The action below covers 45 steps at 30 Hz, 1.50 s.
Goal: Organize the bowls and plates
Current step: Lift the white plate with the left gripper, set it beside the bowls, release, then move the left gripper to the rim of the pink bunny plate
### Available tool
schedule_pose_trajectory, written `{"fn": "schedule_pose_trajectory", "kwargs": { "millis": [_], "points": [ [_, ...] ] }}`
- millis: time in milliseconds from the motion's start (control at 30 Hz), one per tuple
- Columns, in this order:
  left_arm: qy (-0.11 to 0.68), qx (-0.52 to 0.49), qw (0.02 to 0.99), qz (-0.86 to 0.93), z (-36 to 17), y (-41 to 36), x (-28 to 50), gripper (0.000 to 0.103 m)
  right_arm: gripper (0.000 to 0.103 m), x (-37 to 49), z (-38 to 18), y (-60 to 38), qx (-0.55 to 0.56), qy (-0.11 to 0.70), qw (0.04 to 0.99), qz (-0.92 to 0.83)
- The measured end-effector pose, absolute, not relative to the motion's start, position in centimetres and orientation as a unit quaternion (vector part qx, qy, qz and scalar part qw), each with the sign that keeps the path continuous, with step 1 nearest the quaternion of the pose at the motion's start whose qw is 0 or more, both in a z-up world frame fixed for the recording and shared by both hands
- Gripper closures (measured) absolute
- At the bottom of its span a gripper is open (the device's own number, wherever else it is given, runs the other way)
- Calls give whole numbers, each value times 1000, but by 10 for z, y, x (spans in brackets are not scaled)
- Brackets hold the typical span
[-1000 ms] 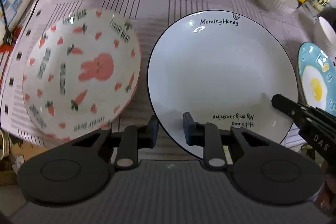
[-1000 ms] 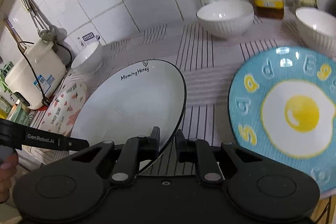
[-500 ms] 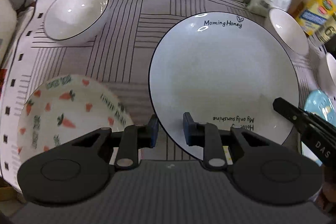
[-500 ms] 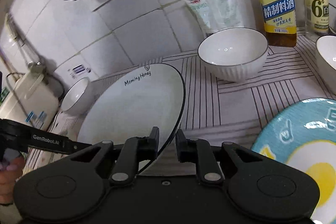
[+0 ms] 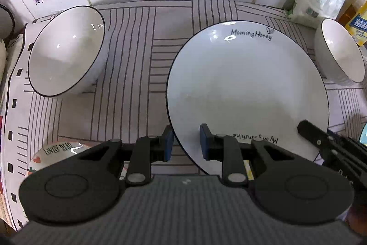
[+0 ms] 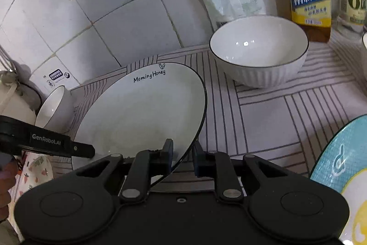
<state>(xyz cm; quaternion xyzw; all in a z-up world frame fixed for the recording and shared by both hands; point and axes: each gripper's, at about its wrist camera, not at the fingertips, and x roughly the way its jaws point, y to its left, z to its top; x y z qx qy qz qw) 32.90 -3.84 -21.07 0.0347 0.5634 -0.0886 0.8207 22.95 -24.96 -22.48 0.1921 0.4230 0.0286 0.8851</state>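
The white black-rimmed plate [image 5: 247, 93] lettered "Morning Honey" is held over the striped cloth [image 5: 142, 66] by both tools. The near rim is straddled by the left gripper [image 5: 184, 142]: one blue-padded finger is seen outside the rim and the other over the plate's face, with the jaws only partly drawn in. Whether the pads are pressed on the rim cannot be told. On the plate's opposite edge, the right gripper [image 6: 182, 156] is likewise set astride the rim, jaws narrowly apart and the black edge line passed between them; firm contact cannot be confirmed there either.

A white bowl [image 5: 66, 52] is seen well apart on the left, with a wide band of bare cloth between it and the plate's edge. A second white bowl [image 6: 259, 52] is stood near the tiled wall, close beside the plate's far right edge. The carrot-print dish [image 5: 57, 153] is glimpsed under the left tool, and the blue egg plate [image 6: 341, 164] at the right
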Motion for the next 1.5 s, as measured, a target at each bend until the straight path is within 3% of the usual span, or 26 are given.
{"fn": "schedule_pose_trajectory", "kwargs": {
  "millis": [400, 633, 800, 867, 1000, 1233, 1500],
  "points": [
    [536, 21, 839, -90, -164, -18, 303, 78, 69, 191, -192, -240, 191, 419, 887, 30],
    [535, 35, 839, -92, -134, 9, 265, 67, 57, 160, -152, -231, 172, 401, 898, 56],
    [524, 44, 844, -102, -109, 23, 233, 60, 40, 134, -123, -223, 151, 381, 909, 78],
    [512, 53, 851, -104, -98, 30, 219, 52, 33, 124, -113, -223, 155, 371, 912, 82],
    [498, 52, 859, -102, -81, 52, 195, 43, 32, 105, -97, -219, 165, 359, 913, 98],
    [490, 47, 867, -76, -66, 91, 161, 37, 30, 79, -80, -197, 149, 335, 920, 135],
    [475, 47, 878, -47, -58, 124, 141, 20, 29, 69, -77, -162, 127, 345, 909, 196]
  ]
}}
